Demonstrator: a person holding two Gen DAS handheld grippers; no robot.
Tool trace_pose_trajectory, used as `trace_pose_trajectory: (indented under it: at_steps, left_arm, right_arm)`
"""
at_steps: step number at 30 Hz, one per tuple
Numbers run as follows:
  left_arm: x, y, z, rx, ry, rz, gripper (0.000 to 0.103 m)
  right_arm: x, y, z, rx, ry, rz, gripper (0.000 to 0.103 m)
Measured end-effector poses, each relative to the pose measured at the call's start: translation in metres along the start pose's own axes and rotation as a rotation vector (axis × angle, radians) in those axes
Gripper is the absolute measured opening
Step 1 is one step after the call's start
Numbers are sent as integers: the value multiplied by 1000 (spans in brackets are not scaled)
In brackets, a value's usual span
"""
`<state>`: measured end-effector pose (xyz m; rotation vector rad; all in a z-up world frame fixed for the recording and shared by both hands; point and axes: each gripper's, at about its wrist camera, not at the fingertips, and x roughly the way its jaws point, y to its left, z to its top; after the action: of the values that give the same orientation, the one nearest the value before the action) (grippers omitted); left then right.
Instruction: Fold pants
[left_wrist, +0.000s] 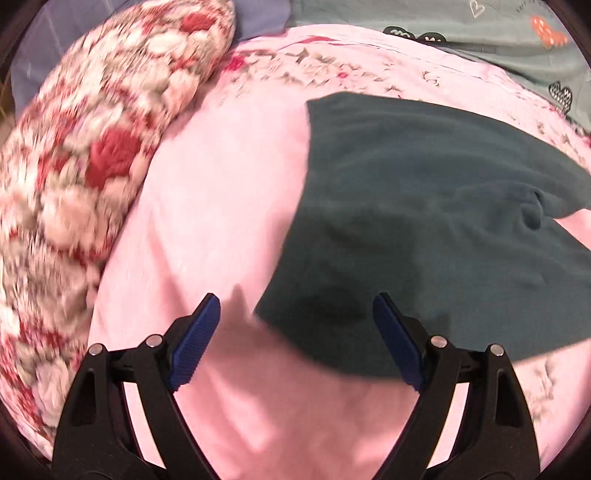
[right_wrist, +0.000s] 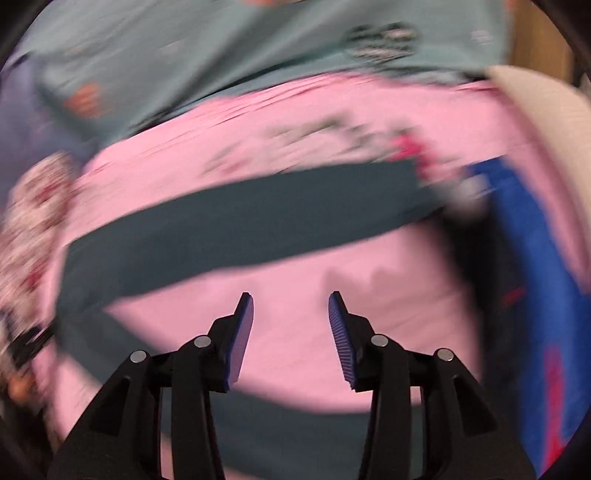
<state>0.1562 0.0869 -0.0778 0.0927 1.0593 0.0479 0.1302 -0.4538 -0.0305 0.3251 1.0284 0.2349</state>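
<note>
The dark teal pants (left_wrist: 424, 206) lie spread flat on the pink bed sheet (left_wrist: 221, 184), one leg stretching as a long band across the bed in the right wrist view, with nothing holding them. The left gripper (left_wrist: 295, 343) hangs over their near edge, fingers (left_wrist: 195, 343) released wide and empty; the right gripper (right_wrist: 290, 339) is over bare sheet beside the leg, fingers parted and also empty. Both views are smeared, the right one heavily. The risk, as I judge it, is pinching sheet along with the cloth at that edge, or catching only one layer, so the fold drags crooked. The floral pillow (left_wrist: 92, 155) at the bed's left edge and the blue garment (right_wrist: 532, 258) at the right crowd the ends.
</note>
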Motion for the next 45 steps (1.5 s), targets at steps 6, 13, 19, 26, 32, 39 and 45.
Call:
trace_pose_trajectory:
  at_steps: [6,13,19,26,32,39,45]
  left_arm:
    - [-18,14,-39,-83,13,-154,86]
    - [-2,-12,-43,-125,-12,-190,86]
    - [5,-10,-24,-232,-34,-248,39]
    - [9,-1,-21,-271,13,-263,4]
    - [-5,18,-29,-346,-36,-266,4]
    - [-21,27,-39,-320,-49,-204,4]
    - [-15,33,-58,-301,-32,-139,4]
  right_arm:
    - [31,86,-87,-119,64,169,43]
    - [12,75,-125,-129,-16,-3,43]
    - [2,62,-140,-116,-73,-80,43]
    - [-1,37,-143,-120,-98,-190,37]
    - [3,37,-146,-193,-95,-235,34]
    - [14,32,-146,-203,-25,-227,36]
    - [-1,16,-146,-146,24,-194,36]
